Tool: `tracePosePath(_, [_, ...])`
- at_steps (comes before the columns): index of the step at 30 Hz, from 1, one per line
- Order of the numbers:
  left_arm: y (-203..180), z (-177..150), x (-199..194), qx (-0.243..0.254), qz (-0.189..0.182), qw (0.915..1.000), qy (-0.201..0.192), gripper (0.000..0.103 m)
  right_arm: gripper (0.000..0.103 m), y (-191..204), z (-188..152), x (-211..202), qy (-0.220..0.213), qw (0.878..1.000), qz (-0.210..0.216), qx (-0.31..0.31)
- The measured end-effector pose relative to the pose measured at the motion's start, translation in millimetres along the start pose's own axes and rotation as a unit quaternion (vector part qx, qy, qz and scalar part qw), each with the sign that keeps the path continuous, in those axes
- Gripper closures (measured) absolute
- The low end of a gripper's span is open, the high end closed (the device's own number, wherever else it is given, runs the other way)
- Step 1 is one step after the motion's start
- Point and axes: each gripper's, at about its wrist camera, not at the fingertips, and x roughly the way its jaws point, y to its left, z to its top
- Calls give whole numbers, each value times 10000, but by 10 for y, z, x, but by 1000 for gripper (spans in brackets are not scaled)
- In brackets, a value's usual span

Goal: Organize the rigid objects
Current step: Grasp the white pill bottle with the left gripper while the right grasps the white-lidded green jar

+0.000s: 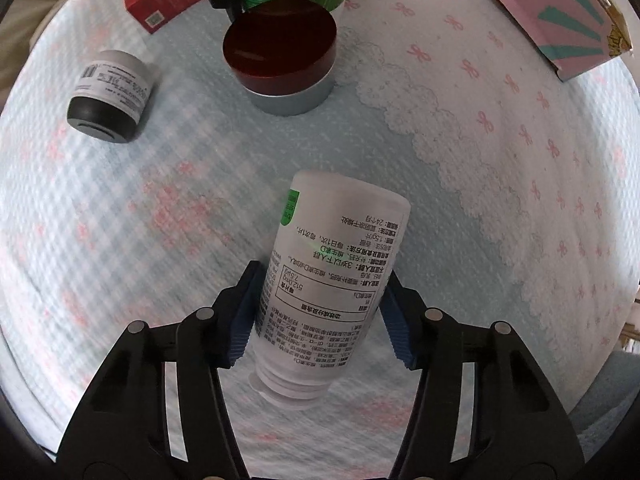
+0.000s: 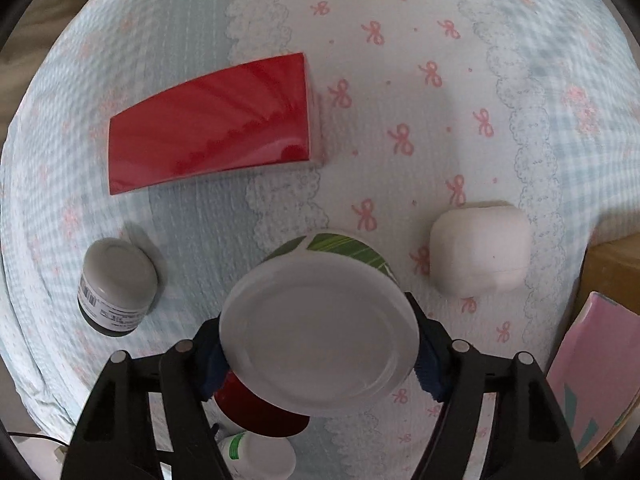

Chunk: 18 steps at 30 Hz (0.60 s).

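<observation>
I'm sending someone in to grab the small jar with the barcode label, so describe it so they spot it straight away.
On the bow-print cloth, look just below the flat red box. The small jar there has a grey lid, dark base and barcode label, the smallest container around.

A white bottle [image 1: 332, 280] with printed text lies tilted at lower centre of the left view. Above it stands a red-lidded grey jar [image 1: 280, 64]; a small white jar with a black cap [image 1: 108, 96] lies at upper left. A green-striped, white-lidded tub [image 2: 320, 332] fills the right view's lower centre, a red box [image 2: 208, 124] lying flat at upper left and a white case [image 2: 480, 252] at right.
</observation>
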Motion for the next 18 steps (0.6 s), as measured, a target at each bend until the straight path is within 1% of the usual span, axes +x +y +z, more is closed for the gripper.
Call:
tracePosePath(6, [91, -92, -51, -248, -58, 9997, -70, 51, 33, -7, 3, 11, -18, 10000, -8, -29])
tracePosePath(9, [125, -167, -127, -404, -84, 9989, -204, 51, 34, -11, -3, -5, -79, 10000, -8, 0])
tracePosePath(14, [342, -268, -317, -916, -167, 9948, -414, 51, 34, -4, -44, -186, -275, 9996, -16, 85])
tracePosePath(18, [545, -356, -479, -1346, -264, 9889, -573, 51, 34, 11, -106, -349, -445, 9990, 15, 94])
